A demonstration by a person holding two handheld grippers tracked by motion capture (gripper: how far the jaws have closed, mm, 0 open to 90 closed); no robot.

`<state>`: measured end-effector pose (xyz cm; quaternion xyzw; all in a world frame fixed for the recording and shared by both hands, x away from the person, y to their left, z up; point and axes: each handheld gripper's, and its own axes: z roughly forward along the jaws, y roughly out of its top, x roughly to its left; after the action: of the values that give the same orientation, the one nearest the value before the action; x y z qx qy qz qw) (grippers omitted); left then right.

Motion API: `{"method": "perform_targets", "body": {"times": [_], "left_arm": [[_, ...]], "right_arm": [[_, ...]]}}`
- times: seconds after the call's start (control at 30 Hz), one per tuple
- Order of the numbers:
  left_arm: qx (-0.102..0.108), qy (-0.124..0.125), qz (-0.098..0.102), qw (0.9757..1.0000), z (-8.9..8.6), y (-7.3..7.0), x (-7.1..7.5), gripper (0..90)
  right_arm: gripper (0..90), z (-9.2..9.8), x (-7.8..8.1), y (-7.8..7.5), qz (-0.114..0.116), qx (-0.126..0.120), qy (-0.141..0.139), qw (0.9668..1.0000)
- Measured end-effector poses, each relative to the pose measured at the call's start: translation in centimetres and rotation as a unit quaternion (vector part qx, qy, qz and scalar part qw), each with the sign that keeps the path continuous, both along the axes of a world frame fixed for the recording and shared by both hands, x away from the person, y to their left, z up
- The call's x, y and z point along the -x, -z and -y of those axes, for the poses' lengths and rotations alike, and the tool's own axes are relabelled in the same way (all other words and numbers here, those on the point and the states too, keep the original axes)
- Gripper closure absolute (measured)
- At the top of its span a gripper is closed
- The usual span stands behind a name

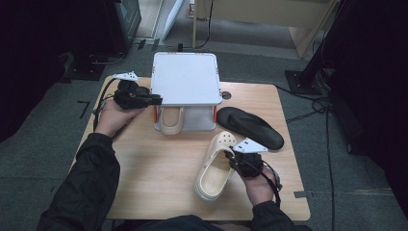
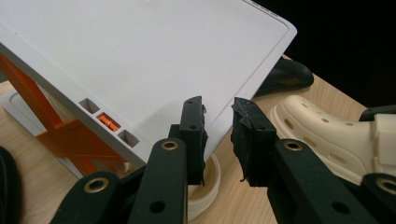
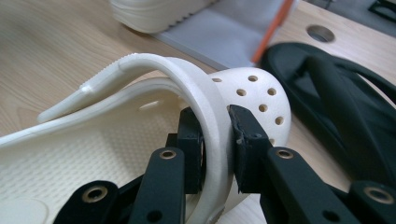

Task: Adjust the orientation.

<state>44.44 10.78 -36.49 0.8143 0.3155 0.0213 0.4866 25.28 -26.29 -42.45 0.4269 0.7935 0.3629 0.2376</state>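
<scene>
The right tool (image 3: 215, 140) pinches the strap of the cream clog (image 1: 215, 168), which lies at the desk's (image 1: 159, 183) five o'clock, long axis running from seven to one o'clock. The white rack (image 1: 185, 79) sits at the clog's eleven o'clock, nearer the left hand, with a matching clog (image 1: 172, 121) under its top. The left tool (image 2: 219, 137), nearly closed, pinches the rack top's edge.

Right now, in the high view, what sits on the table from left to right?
Left tongs at the white rack's edge → white rack, a cream clog beneath it → loose cream clog → right tongs shut on its strap → black sandal.
</scene>
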Motion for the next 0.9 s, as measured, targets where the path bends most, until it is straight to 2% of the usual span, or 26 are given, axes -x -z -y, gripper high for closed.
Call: {"method": "perform_targets", "body": {"times": [0.1, 0.33, 0.5, 0.67, 0.73, 0.83, 0.9], "left_arm": [[0.001, 0.000, -0.001, 1.0000, 0.0, 0.0, 0.0, 74.5], [0.002, 0.000, -0.001, 1.0000, 0.0, 0.0, 0.0, 74.5], [0.003, -0.001, -0.001, 1.0000, 0.0, 0.0, 0.0, 74.4], [0.002, 0.000, -0.001, 1.0000, 0.0, 0.0, 0.0, 74.3], [0.004, -0.001, -0.001, 1.0000, -0.1, 0.1, 0.0, 74.4], [0.004, 0.000, -0.001, 1.0000, -0.1, 0.1, 0.0, 74.3], [0.004, 0.000, -0.001, 1.0000, -0.1, 0.1, 0.0, 74.3]], "right_arm": [[76.1, -1.3, -0.5, 0.0, 0.000, 0.003, -0.018, 0.9998], [75.8, -4.2, -1.8, 0.4, 0.010, -0.001, -0.039, 0.9992], [72.9, -5.8, -2.1, 1.3, 0.003, -0.001, -0.055, 0.9985], [66.3, -6.5, -2.1, 1.9, -0.014, -0.010, -0.084, 0.9963], [64.4, -6.7, -1.9, 2.1, -0.014, -0.013, -0.082, 0.9965], [55.2, -6.1, -2.0, 1.8, -0.035, -0.047, -0.086, 0.9946], [54.2, -5.4, -1.6, 1.6, -0.049, -0.065, -0.089, 0.9927]]}}
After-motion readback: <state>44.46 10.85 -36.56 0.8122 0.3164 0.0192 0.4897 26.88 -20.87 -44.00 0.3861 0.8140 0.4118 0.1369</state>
